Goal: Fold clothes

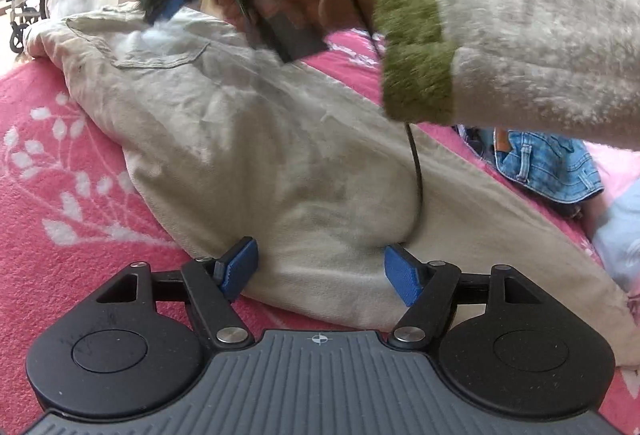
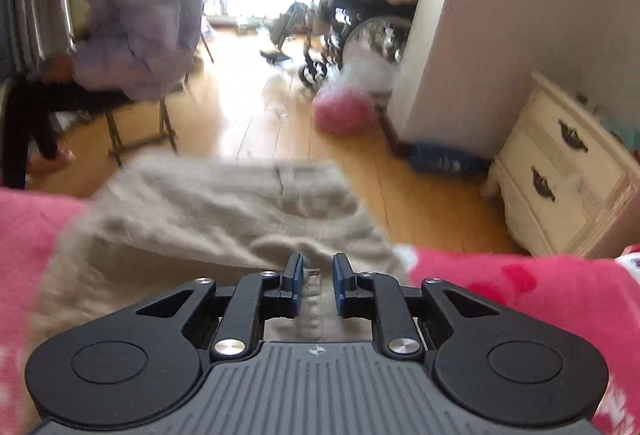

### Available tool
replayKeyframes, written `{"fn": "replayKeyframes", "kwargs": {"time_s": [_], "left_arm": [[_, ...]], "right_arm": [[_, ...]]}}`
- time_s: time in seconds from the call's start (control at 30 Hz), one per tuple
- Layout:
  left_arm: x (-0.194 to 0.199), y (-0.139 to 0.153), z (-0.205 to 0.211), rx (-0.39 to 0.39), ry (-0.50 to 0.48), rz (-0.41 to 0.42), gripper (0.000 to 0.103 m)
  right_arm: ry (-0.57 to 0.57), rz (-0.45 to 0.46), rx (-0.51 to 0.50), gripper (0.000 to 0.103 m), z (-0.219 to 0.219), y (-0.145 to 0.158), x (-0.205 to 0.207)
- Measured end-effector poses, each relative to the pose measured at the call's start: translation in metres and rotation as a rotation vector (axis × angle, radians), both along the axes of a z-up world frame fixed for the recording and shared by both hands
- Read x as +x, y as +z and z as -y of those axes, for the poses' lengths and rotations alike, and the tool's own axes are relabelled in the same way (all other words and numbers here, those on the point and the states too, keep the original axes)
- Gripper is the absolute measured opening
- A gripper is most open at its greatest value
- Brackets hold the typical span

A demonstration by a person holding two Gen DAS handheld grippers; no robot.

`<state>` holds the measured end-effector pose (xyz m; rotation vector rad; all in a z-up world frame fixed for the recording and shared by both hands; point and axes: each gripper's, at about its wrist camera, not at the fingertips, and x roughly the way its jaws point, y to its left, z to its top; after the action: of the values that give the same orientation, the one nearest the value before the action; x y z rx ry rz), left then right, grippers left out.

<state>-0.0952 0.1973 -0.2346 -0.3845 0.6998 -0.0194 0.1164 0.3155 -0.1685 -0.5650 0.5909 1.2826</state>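
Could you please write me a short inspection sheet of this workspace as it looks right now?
Surface: pink blanket with a white leaf print, covering the bed.
Job's things: beige trousers lying rumpled across the blanket.
Clutter: jeans bunched at the blanket's far side.
Grippers: left gripper open, jaws either side of a trouser fold; right gripper slightly open over a trouser seam, blurred.
Cables: black cable hanging from the right hand onto the trousers.
Surroundings: wheelchair, cream nightstand, seated person, wooden floor.
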Motion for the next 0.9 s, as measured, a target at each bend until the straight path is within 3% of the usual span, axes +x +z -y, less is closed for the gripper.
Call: {"fn": "replayKeyframes", "kwargs": {"time_s": [0.13,0.23,0.3,0.37,0.47,0.63,0.73,0.9], "left_arm": [[0.005,-0.002,-0.003,-0.039,0.010,-0.001,0.073],[0.008,0.000,-0.003,-0.035,0.009,0.000,0.073],[0.008,0.002,-0.002,-0.018,0.005,0.006,0.073],[0.007,0.004,-0.002,-0.018,0.007,0.004,0.073],[0.008,0.004,-0.004,-0.035,0.017,0.001,0.073],[0.007,0.004,-0.002,-0.018,0.024,0.012,0.073],[0.007,0.005,-0.001,-0.012,0.033,0.016,0.073],[0.008,0.011,-0.003,-0.045,0.094,0.055,0.073]], "right_arm": [[0.282,-0.082,0.015,0.017,0.012,0.029,-0.026],[0.404,-0.010,-0.077,0.016,-0.011,0.001,-0.057],[0.392,0.037,-0.142,0.016,-0.024,-0.026,-0.060],[0.350,-0.035,-0.124,0.016,-0.025,-0.019,-0.051],[0.311,-0.064,-0.062,0.016,-0.022,0.006,-0.046],[0.186,0.102,-0.202,0.017,-0.053,-0.012,-0.028],[0.140,0.064,-0.100,0.017,-0.004,0.036,-0.024],[0.005,0.138,0.008,0.018,0.127,0.144,-0.029]]}}
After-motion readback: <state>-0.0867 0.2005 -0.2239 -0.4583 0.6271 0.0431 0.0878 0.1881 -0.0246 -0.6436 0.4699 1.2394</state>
